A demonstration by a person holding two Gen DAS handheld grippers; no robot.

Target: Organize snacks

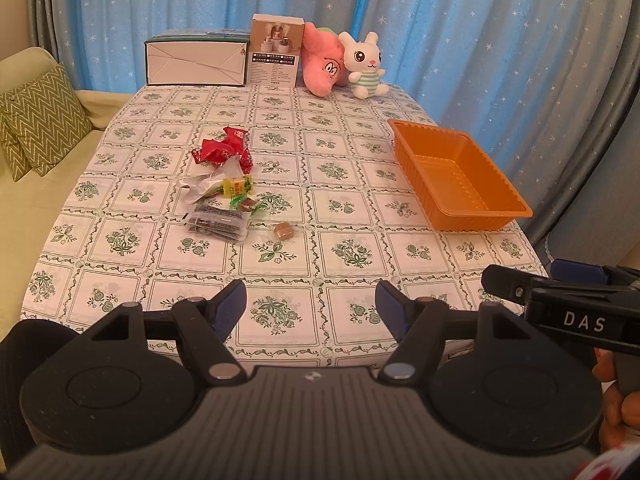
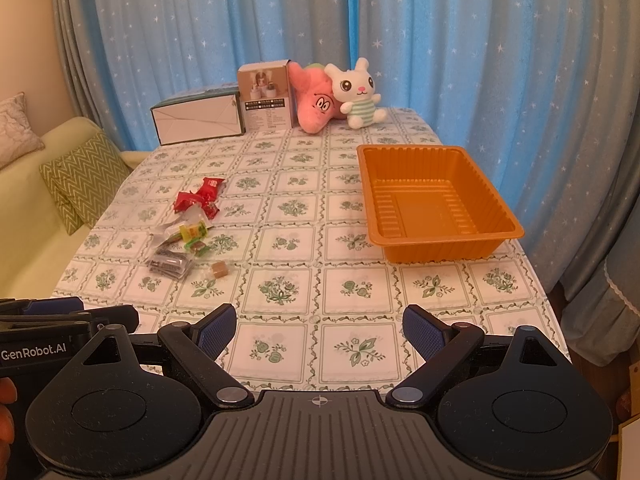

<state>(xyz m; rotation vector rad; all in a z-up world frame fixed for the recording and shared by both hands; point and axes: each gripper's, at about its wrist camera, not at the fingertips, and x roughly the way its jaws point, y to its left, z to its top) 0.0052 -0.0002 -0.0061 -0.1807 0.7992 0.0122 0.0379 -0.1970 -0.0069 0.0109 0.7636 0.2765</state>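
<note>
Snacks [image 1: 222, 184] lie heaped left of the table's middle; orange tray [image 2: 436, 208] waits empty by its right edge; left gripper [image 1: 311, 308] and right gripper [image 2: 319, 330] hover wide apart.

1. A home living room: blue star-patterned curtains [image 2: 440, 40] hang behind a floral-tiled cloth-covered tabletop [image 2: 296, 208].
2. A pale green sofa [image 1: 36, 208] holds a green zigzag cushion [image 1: 44, 120].
3. A white plush rabbit [image 2: 358, 94] sits nearby.

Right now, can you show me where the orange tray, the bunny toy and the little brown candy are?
orange tray [image 2: 496, 216], right wrist view, right rim.
bunny toy [image 2: 354, 84], right wrist view, its face.
little brown candy [image 1: 283, 231], left wrist view, its middle.
</note>
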